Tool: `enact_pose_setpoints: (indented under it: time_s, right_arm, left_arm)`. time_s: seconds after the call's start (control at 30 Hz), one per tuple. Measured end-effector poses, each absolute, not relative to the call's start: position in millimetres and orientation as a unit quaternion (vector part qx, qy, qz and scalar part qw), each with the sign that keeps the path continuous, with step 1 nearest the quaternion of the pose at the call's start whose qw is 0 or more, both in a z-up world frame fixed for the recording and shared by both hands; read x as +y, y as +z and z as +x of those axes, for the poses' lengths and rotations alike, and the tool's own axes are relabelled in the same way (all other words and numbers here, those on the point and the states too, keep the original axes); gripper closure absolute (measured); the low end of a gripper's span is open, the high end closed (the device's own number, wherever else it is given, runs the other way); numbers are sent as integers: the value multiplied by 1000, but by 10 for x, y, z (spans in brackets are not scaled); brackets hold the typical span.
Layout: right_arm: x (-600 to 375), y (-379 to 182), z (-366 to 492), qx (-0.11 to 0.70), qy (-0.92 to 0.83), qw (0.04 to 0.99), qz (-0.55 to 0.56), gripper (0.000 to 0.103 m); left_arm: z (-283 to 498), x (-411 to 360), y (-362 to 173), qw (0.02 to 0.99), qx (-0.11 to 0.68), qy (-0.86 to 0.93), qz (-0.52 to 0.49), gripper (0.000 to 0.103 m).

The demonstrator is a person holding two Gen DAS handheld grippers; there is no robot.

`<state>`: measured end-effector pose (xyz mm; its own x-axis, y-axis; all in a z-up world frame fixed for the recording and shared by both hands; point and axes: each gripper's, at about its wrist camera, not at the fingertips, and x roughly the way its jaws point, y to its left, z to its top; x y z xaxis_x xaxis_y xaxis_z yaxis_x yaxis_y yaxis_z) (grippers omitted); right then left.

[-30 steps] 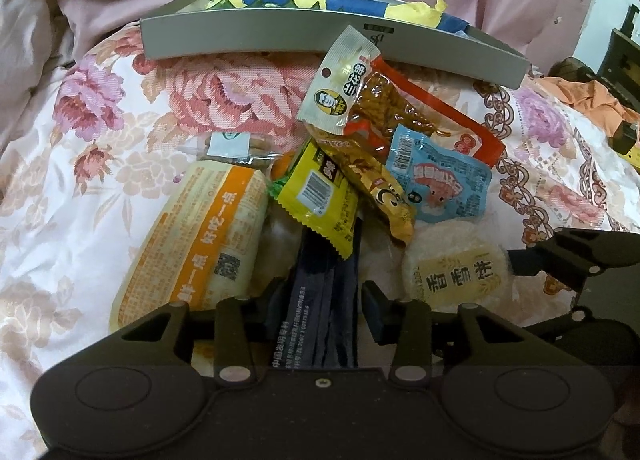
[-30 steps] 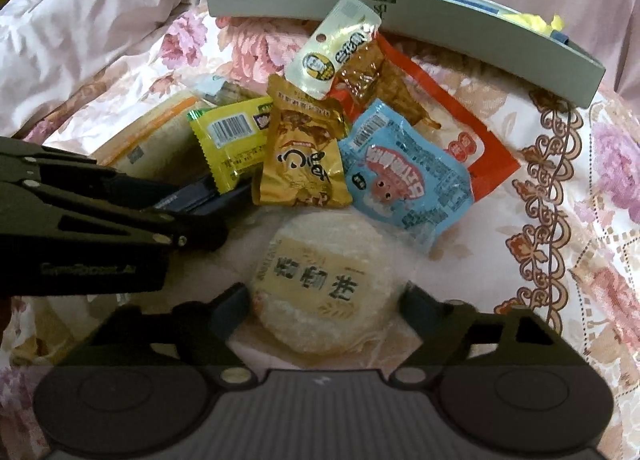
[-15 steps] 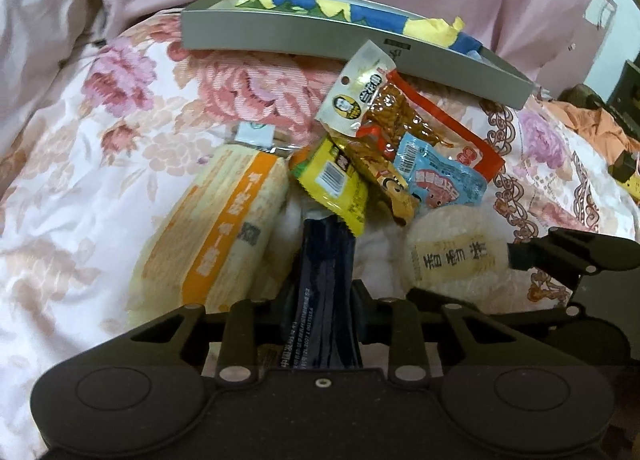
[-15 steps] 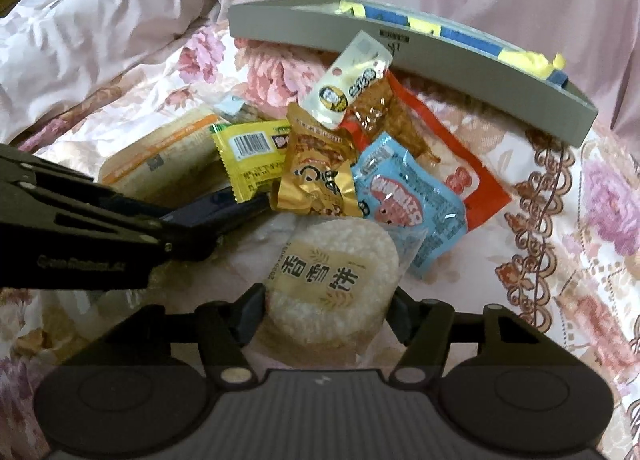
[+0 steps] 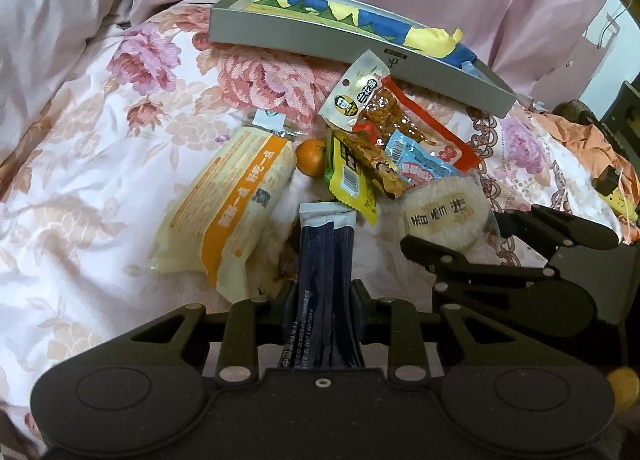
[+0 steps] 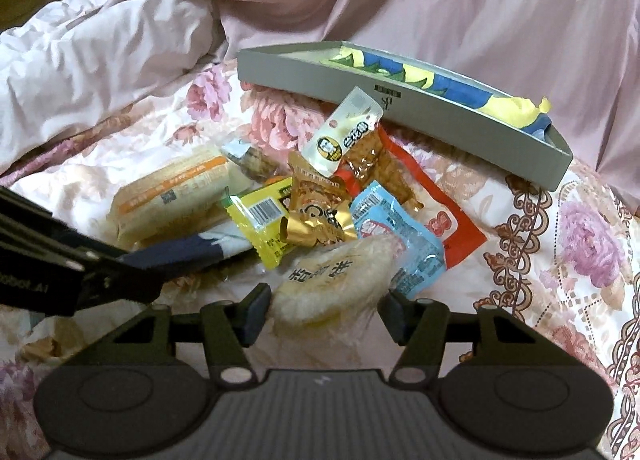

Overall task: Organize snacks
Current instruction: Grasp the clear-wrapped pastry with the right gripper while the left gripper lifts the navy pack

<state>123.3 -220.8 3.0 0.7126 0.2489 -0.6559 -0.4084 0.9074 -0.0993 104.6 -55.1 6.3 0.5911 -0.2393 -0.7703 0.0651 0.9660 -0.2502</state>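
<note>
Grey box (image 5: 320,40) lies straight beyond both grippers: left gripper (image 5: 325,296) clamped lengthwise on dark sachet (image 5: 326,280), right gripper (image 6: 325,306) closing around round rice cracker (image 6: 332,280).

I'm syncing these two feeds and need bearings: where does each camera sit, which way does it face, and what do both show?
Left wrist: on the left gripper, looking down along its fingers, shut on the dark blue packet; the right gripper enters from the right.
Right wrist: on the right gripper, jaws closing around the round rice cracker; the left gripper enters from the left.
Shared: the snack pile, grey box, floral bedding.
</note>
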Motion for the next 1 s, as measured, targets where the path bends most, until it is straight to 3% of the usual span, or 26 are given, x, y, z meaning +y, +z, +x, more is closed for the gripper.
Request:
enact_pose_setpoints:
  time_s: [1.0]
  right_arm:
    - [-2293,155,1142,285,179,936,-98,53]
  left_arm:
    - [794,-476,326,918,357,-93,-144,73]
